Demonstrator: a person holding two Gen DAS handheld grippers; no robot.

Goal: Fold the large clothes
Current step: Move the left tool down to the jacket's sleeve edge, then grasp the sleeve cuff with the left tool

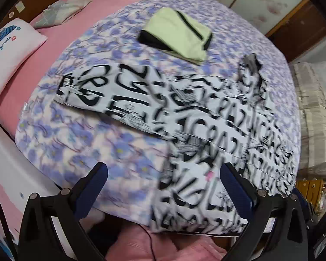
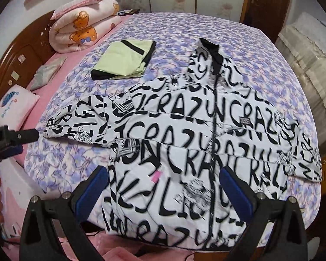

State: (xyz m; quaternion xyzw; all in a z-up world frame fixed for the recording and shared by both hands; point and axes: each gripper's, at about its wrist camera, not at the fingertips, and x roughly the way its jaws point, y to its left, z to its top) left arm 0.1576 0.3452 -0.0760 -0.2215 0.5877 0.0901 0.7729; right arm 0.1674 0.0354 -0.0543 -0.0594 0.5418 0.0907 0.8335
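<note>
- Bed (image 2: 260, 50) w/ purple floral cover: carries both garments; no containers in view.
- Lettered jacket (image 2: 184, 143): spread flat, zipped, sleeves out, hem at near edge. Looks unfolded; all folds left.
- Green garment (image 2: 123, 59): already folded, beyond jacket's left sleeve, so one piece done.
- Right claw (image 2: 163, 187): wide open, empty, over hem.
- Left claw (image 1: 163, 184): wide open, empty, over jacket's left side.

Light was even and soft, shadows faint. The white jacket with black lettering (image 1: 206, 130) smeared with motion blur — worst near the bottom. Fisheye bending curved both views' edges, corners black.
</note>
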